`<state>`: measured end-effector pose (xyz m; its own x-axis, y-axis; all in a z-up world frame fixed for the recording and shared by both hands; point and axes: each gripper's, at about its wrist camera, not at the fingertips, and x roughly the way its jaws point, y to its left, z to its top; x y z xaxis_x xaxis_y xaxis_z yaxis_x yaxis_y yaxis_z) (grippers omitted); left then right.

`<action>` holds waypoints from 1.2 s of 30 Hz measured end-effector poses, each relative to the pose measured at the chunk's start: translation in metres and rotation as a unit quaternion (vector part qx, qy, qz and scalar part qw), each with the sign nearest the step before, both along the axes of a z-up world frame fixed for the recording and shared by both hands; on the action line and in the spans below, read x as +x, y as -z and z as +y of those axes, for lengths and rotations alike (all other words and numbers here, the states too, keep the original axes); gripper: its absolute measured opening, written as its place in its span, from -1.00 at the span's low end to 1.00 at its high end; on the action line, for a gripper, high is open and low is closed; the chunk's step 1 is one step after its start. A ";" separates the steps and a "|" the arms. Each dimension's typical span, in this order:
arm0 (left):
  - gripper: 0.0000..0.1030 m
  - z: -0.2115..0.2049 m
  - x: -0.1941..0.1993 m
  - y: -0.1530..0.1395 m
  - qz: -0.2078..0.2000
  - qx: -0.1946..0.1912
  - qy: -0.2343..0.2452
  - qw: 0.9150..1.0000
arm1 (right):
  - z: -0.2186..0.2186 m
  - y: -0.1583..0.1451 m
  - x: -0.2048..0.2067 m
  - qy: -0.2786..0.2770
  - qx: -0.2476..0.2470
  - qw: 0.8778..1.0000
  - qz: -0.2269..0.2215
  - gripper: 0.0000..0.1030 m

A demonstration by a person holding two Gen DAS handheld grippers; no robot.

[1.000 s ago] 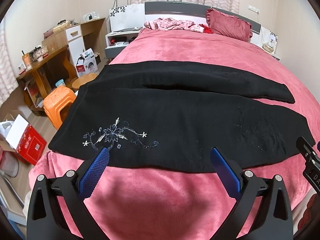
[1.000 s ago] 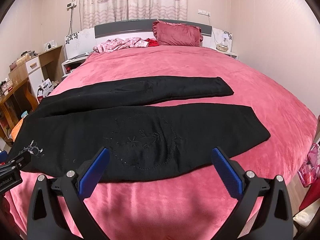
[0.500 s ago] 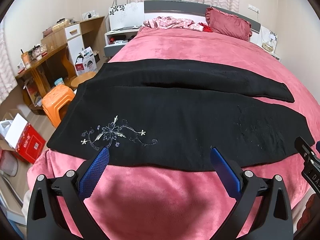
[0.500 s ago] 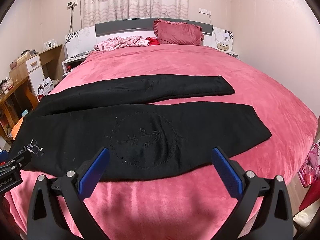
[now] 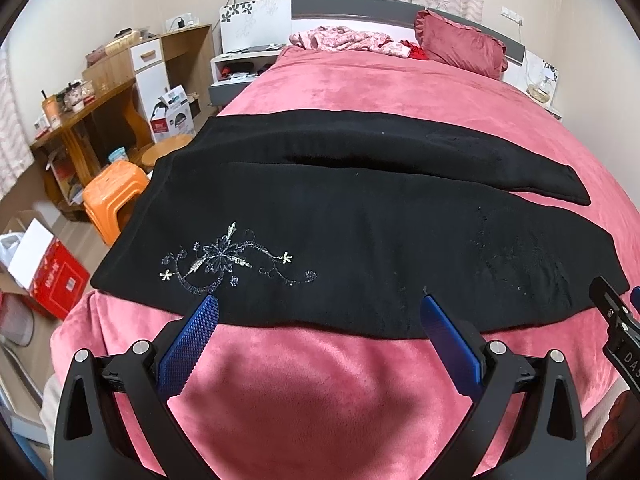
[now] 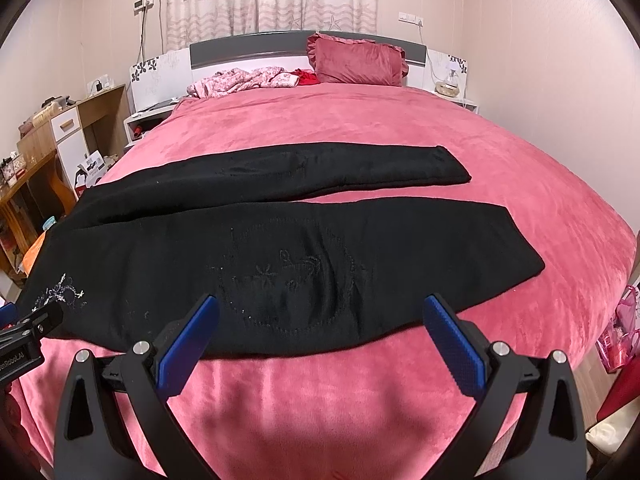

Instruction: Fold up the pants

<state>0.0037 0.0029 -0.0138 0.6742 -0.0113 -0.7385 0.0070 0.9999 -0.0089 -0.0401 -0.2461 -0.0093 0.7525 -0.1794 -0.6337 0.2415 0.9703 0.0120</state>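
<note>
On the pink bed [image 5: 360, 92], black pants [image 5: 352, 232] flat; left gripper [image 5: 318, 314] and right gripper [image 6: 320, 314] fingers spread, empty.

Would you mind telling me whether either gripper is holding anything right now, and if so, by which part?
Nothing is held. The left gripper and right gripper are both open near the black pants.

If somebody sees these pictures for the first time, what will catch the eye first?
The black pants lie spread flat across the near part of the pink bed, both legs reaching to the right. Silver flower embroidery shines near their left end. In front, the left tool and the right tool both hang open at the near edge of the pants.
</note>
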 end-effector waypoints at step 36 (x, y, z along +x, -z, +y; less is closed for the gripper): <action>0.94 0.153 0.026 0.066 0.039 -0.341 -0.105 0.933 | -0.265 0.083 -0.015 0.153 0.430 0.890 -0.029 0.25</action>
<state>0.0293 0.1563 -0.0794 0.6588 -0.3704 -0.6548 -0.2156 0.7409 -0.6360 -0.0555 -0.5112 -0.0924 0.7877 0.1509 -0.5973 0.4669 0.4862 0.7387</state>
